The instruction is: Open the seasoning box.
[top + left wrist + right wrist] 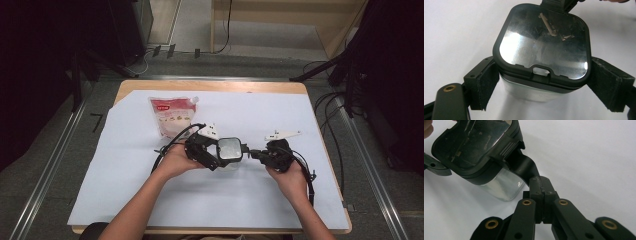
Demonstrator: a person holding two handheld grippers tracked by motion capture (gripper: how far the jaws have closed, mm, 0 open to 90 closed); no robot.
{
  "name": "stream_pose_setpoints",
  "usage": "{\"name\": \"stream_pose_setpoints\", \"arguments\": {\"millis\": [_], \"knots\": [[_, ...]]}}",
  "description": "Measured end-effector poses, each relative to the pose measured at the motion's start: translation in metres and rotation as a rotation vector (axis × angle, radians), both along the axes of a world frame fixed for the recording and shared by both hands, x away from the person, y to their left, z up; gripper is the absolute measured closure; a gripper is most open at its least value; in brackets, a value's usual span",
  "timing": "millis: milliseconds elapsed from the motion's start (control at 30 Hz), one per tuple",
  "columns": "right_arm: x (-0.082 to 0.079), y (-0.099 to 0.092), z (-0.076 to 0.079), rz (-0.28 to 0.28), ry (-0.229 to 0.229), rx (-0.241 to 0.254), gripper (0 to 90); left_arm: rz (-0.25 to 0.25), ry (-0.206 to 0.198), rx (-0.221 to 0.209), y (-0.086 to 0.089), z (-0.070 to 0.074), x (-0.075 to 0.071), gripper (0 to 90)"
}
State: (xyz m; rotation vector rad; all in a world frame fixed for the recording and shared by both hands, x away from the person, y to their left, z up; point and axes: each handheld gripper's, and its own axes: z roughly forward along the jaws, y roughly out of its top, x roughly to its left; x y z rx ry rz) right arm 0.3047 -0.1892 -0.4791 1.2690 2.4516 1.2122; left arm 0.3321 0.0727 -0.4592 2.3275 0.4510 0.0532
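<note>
The clear square container with a black-rimmed transparent lid stands mid-table on the white sheet, between both hands. The left gripper clasps its body, 1 pad on each side. The right gripper, jaws clenched, pinches the lid's black side latch. Judging by this, the lid is seated and opening is barely begun; the pink-topped pouch lies untouched at far left.

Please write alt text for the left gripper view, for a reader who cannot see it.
A clear container with a black-framed transparent lid sits between the two padded jaws of the left gripper, above a white table cover. Another black gripper part meets the lid's far edge.
</note>
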Motion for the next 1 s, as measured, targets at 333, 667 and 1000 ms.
{"name": "stream_pose_setpoints", "arguments": {"millis": [333, 667, 1000], "knots": [[-0.001, 0.001, 0.001, 0.001, -0.001, 0.001, 90.0, -0.003, 0.006, 0.008, 0.0, 0.002, 0.0, 15.8], [-0.001, 0.003, 0.001, 0.009, -0.003, 0.004, 90.0, -0.01, -0.026, 0.0, 0.002, 0.01, -0.002, 15.9], [-0.001, 0.004, 0.002, 0.009, -0.004, 0.012, 90.0, -0.008, -0.034, -0.008, 0.001, 0.015, -0.003, 16.1]]}}
